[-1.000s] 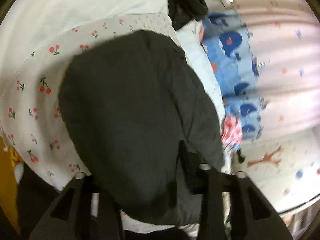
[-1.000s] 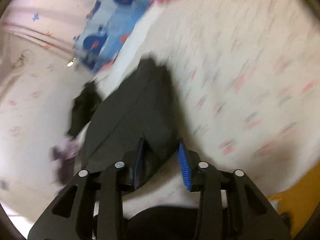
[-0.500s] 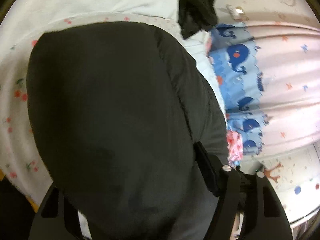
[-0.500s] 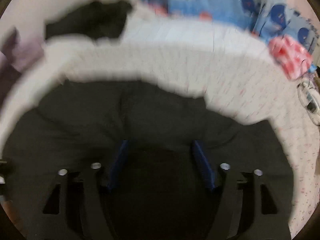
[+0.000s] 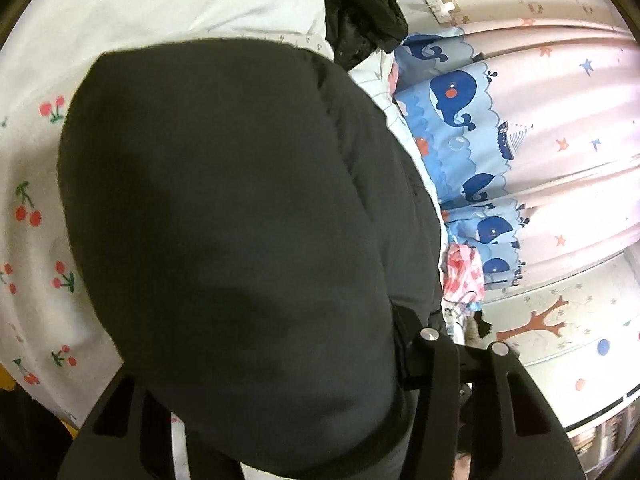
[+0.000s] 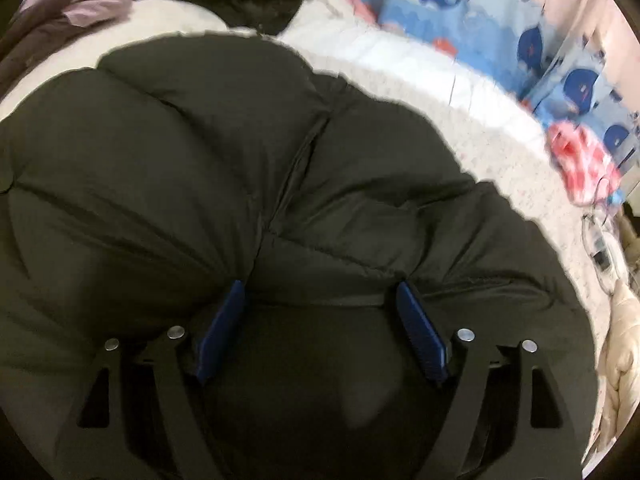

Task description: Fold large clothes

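A large black puffer jacket [image 6: 240, 168] lies spread on the bed with the cherry-print sheet [image 5: 36, 208]. In the left wrist view the jacket [image 5: 240, 220] bulges over my left gripper [image 5: 280, 360] and hides its fingertips; only the right finger [image 5: 412, 336] shows at the fabric's edge. My right gripper [image 6: 320, 300] is open, its blue pads [image 6: 222, 332] wide apart and resting on the jacket near a quilted seam, with dark fabric between them.
A dark garment [image 5: 364, 4] and a pink-purple one [image 6: 80, 0] lie at the bed's far side. A whale-print curtain [image 5: 472, 120] hangs along the bed's edge. A pink-red cloth [image 6: 580, 160] and cables [image 6: 600, 248] lie near the right edge.
The right gripper swung from the sheet beside the jacket to sit over it and opened wider. The jacket rose to cover the left gripper's fingers and now fills the left view.
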`<act>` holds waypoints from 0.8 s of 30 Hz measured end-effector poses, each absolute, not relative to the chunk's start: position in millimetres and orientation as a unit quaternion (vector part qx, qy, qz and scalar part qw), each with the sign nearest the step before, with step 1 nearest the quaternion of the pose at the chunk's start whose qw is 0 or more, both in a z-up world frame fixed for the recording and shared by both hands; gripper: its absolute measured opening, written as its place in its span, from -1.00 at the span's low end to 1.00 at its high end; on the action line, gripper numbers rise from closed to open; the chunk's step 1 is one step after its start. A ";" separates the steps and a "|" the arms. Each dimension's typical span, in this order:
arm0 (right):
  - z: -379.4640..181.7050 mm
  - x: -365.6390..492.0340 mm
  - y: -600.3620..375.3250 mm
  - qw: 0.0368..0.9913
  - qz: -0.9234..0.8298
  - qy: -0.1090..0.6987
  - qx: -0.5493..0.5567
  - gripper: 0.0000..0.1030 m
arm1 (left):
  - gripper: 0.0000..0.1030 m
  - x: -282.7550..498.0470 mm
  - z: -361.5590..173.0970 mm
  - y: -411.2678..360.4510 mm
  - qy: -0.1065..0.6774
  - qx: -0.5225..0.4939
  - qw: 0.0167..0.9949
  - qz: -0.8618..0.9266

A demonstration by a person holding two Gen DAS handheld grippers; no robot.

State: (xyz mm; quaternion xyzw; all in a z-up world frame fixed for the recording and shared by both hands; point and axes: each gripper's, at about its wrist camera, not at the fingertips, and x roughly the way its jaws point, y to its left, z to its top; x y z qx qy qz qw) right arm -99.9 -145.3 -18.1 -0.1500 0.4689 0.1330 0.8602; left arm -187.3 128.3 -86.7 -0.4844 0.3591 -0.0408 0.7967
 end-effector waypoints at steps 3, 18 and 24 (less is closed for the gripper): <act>11.8 -108.8 -153.0 0.879 0.138 0.436 -0.138 0.45 | -0.02 -191.8 -90.6 137.2 0.352 -0.504 0.788 -0.035; -8.4 -12.9 -176.7 0.863 0.086 0.482 -0.120 0.76 | 0.29 -195.2 -102.8 151.3 0.333 -0.572 0.750 -0.015; -13.2 -110.0 -167.2 0.860 0.134 0.464 -0.167 0.76 | 0.38 -197.6 -99.1 150.1 0.337 -0.566 0.752 -0.025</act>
